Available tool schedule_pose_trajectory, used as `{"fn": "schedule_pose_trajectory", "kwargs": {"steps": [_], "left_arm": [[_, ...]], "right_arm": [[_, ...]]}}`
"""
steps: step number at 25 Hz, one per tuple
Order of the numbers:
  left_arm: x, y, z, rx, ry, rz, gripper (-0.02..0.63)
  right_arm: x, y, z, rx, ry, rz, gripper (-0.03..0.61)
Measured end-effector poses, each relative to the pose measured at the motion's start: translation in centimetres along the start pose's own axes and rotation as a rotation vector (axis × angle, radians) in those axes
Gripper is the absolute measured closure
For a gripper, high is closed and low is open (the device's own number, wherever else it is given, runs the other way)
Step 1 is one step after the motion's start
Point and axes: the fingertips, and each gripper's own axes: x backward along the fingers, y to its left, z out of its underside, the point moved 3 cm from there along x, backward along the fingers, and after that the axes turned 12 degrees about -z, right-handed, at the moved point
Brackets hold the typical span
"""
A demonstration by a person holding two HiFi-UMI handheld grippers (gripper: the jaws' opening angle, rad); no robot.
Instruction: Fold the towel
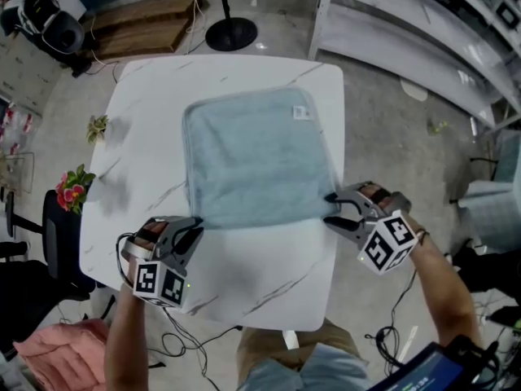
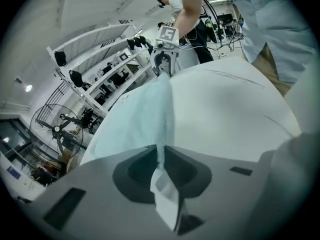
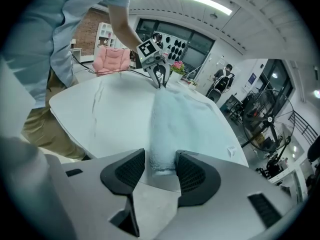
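Note:
A light blue towel (image 1: 256, 157) lies flat on the white marble-look table (image 1: 260, 279), with a small white tag near its far right corner. My left gripper (image 1: 195, 226) is at the towel's near left corner. In the left gripper view the jaws (image 2: 161, 151) are shut on the towel (image 2: 135, 124), whose thin edge is pinched between them. My right gripper (image 1: 332, 210) is at the near right corner. Its jaws (image 3: 161, 169) stand open around the towel's thick edge (image 3: 162, 154), with a slight gap at one pad.
A black stand base (image 1: 231, 32) and a wooden pallet (image 1: 142, 27) are on the floor beyond the table. White shelving (image 1: 407, 39) runs along the right. Flowers (image 1: 73, 190) and a black chair are at the left. A pink cushion (image 1: 57, 353) lies near left.

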Motion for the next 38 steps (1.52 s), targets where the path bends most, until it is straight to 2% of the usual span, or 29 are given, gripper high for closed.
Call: {"fn": "schedule_pose_trajectory", "kwargs": {"steps": [3,5,6,8,15,25,30,33,38], "left_arm": [[0.0,0.0,0.4,0.011,-0.002,-0.004,0.565],[-0.1,-0.1,0.3,0.014,-0.009,0.000,0.566],[-0.2,-0.1,0.2,0.018,-0.011,0.004,0.572],[-0.1,-0.2,0.2,0.043,-0.012,0.017,0.577],[2.1,-2.3,-0.2,0.108,-0.003,0.062,0.580],[8.6,-9.1,-3.4,0.193,0.005,0.167,0.580],[11.9,-11.8,-4.8,0.244,0.007,0.223,0.580],[13.5,-11.4,-5.6,0.301,0.004,0.236,0.580],[14.1,-8.3,-6.4,0.388,-0.024,0.199,0.580]], "right_arm": [[-0.2,0.1,0.0,-0.001,0.002,-0.008,0.385],[-0.1,0.1,0.2,-0.006,0.019,-0.005,0.418],[-0.1,0.1,0.4,-0.005,0.032,0.005,0.502],[0.0,0.1,0.6,-0.007,0.043,0.018,0.535],[1.0,2.1,-0.4,-0.015,0.023,-0.003,0.541],[3.7,10.9,-2.8,-0.046,-0.017,-0.125,0.543],[5.4,14.0,-4.5,-0.062,-0.049,-0.155,0.543],[6.7,14.2,-5.4,-0.071,-0.072,-0.156,0.543],[8.7,11.8,-6.4,-0.096,-0.109,-0.112,0.543]]}}
